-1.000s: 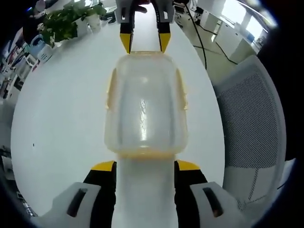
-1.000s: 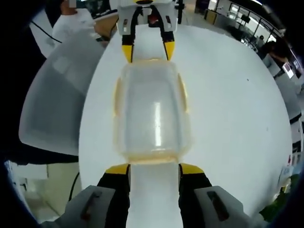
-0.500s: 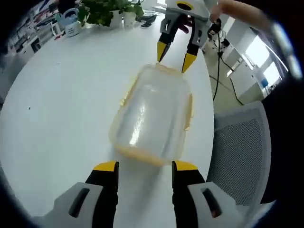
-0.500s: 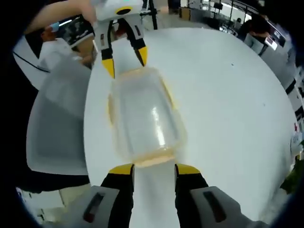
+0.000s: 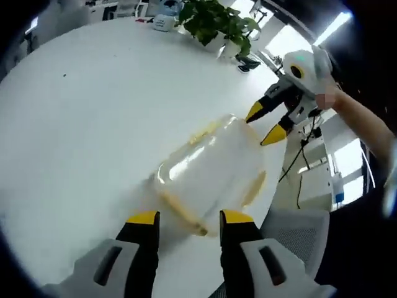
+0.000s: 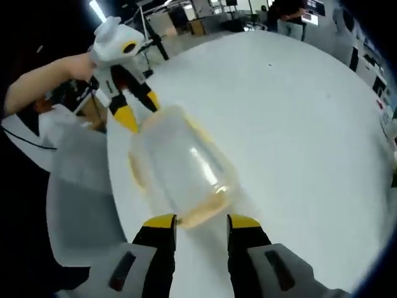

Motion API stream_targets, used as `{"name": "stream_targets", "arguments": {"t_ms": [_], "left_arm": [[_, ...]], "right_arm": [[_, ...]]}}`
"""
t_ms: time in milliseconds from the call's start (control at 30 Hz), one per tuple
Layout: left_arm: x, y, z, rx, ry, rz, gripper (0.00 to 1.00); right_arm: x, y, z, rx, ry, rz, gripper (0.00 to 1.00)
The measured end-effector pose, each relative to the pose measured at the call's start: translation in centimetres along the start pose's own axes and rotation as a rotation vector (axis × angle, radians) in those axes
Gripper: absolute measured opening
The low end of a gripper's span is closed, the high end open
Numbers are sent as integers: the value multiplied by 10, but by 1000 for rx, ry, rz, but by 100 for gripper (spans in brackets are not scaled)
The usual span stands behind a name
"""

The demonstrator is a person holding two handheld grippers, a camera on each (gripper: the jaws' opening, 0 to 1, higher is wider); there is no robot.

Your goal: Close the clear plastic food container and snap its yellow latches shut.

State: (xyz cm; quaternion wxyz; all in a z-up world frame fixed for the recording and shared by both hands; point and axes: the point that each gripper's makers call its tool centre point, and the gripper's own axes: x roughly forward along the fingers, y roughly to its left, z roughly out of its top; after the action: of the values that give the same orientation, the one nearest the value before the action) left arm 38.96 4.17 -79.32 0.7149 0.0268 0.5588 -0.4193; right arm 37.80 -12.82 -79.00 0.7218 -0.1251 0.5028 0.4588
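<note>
The clear plastic container (image 5: 211,171) lies on the white table (image 5: 80,124) with its lid on, and yellow latches (image 5: 253,188) show along its edges. My left gripper (image 5: 189,218) is open, its jaws just short of the container's near end. My right gripper (image 5: 265,124) is open at the far end, tips close to the corner. In the right gripper view the same container (image 6: 180,167) slants up to the left. There my right gripper (image 6: 201,222) stands open at the near end, and my left gripper (image 6: 139,110) is open at the far corner. I cannot tell whether the latches are snapped.
Potted plants (image 5: 217,22) and small items stand at the table's far edge. A grey mesh chair (image 5: 294,233) sits just off the table edge beside the container, the same chair (image 6: 77,198) appearing to the left. A person's hand (image 6: 59,71) holds each gripper.
Both cameras have swung and tilted, so the container now lies slanted in each view. Each opposite gripper sits off to one side of the far end. Jaws stay open.
</note>
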Motion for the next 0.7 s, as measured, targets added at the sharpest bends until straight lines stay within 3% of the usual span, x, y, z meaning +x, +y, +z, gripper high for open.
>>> {"name": "stream_targets", "arguments": {"t_ms": [233, 300, 533, 700], "left_arm": [[-4, 1, 7, -173, -58, -5, 37], [-4, 1, 5, -183, -45, 8, 35], [2, 2, 2, -214, -54, 27, 33], [3, 2, 5, -254, -74, 15, 33]], "right_arm": [[0, -5, 6, 107, -17, -16, 28], [-1, -3, 6, 176, -22, -5, 23], [0, -5, 9, 205, -55, -6, 23], [2, -4, 6, 234, -39, 15, 18]]}}
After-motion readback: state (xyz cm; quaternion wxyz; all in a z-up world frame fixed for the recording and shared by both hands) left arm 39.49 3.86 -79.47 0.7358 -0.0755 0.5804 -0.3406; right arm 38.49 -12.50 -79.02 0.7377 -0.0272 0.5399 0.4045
